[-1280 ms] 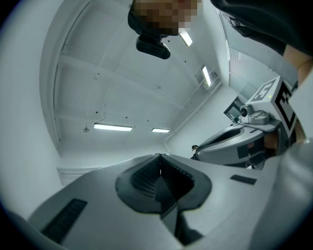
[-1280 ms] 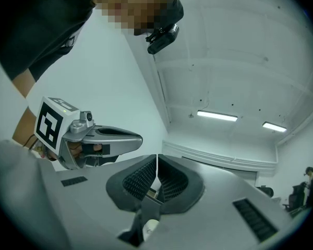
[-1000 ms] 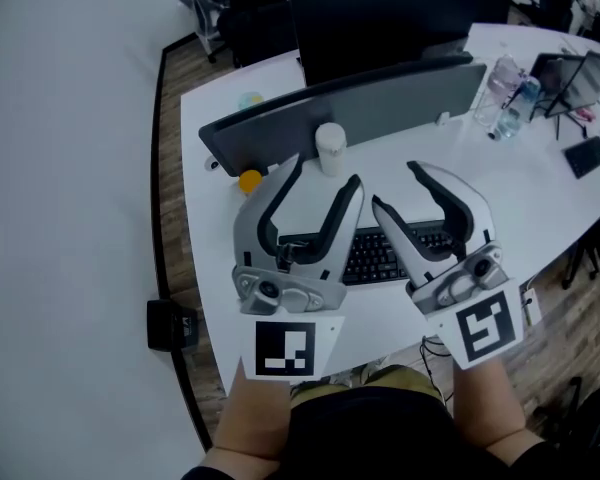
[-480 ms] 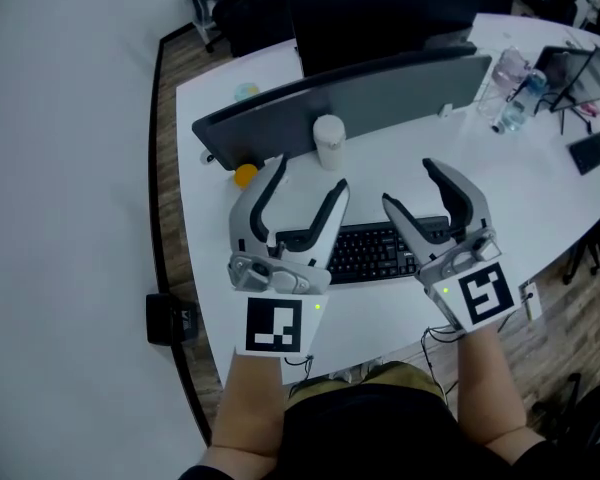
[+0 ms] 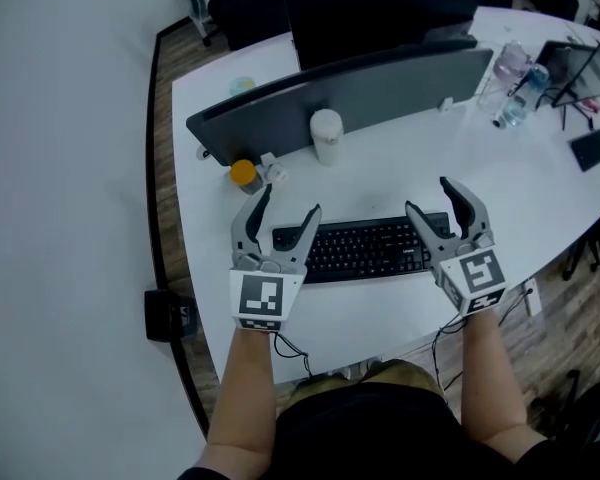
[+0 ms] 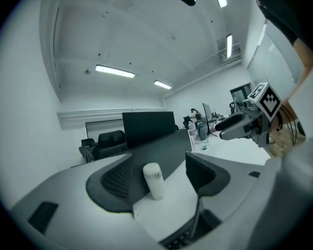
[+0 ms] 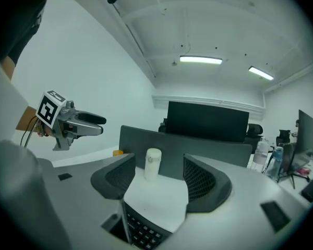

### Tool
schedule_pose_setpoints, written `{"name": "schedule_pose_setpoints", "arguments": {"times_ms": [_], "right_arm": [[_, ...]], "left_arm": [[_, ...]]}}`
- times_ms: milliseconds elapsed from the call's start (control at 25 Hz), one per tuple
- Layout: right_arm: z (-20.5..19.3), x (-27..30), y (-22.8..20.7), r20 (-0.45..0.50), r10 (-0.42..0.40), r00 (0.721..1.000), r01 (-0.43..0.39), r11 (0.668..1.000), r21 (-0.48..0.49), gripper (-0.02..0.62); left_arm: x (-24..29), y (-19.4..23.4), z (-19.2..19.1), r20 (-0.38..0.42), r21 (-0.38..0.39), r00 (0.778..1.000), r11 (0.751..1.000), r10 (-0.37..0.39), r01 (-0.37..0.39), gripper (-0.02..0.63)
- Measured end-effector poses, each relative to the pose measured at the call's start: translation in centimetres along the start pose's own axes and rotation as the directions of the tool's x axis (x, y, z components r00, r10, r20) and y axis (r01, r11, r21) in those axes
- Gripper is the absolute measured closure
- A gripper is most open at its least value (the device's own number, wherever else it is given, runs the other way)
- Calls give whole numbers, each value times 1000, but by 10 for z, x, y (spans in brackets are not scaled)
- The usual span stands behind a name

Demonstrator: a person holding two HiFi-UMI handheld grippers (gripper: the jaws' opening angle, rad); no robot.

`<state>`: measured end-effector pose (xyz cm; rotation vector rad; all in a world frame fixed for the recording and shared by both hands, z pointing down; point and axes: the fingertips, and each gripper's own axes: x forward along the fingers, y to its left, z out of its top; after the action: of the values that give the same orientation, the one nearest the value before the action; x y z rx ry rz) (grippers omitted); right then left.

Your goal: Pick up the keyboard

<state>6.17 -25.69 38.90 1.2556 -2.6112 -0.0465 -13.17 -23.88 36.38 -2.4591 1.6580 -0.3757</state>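
A black keyboard (image 5: 365, 248) lies flat near the front edge of the white desk (image 5: 540, 203). My left gripper (image 5: 286, 208) sits low at its left end and my right gripper (image 5: 432, 200) at its right end, both pointing away from me. Both sets of jaws are opening, and no pad presses on anything. In the left gripper view the keyboard (image 6: 180, 238) shows just below my left gripper (image 6: 159, 184). The right gripper view likewise shows keys (image 7: 141, 233) under my right gripper (image 7: 157, 178).
A white cylinder (image 5: 326, 135) stands behind the keyboard, in front of a grey divider panel (image 5: 380, 83). An orange object (image 5: 243, 173) lies at the left. Bottles (image 5: 515, 93) and a black phone (image 5: 592, 148) are at the far right. A dark monitor (image 5: 380, 8) is behind the panel.
Both grippers have come down from above the desk to the keyboard's two ends. Their jaws stand wider apart than before.
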Motion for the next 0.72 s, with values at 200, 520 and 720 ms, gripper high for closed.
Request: {"name": "schedule_pose_setpoints", "arguments": {"times_ms": [200,520,720], "right_arm": [[-39,-2,-10,-82,-21,996,22,1000,19,333],[-92,-2,-22,-197,-37,980,48,997,55,330],[-135,-8,-33,-287,-51,957,78,993,84,330]], "left_arm": [[-3,8,-53,-132,-25,991,1000,6,-9,278],[-12,8,-131,-306,-106,952,994,-5,-29,268],[-17,3,-166,-384,-166,923,986,-40,-26,267]]}}
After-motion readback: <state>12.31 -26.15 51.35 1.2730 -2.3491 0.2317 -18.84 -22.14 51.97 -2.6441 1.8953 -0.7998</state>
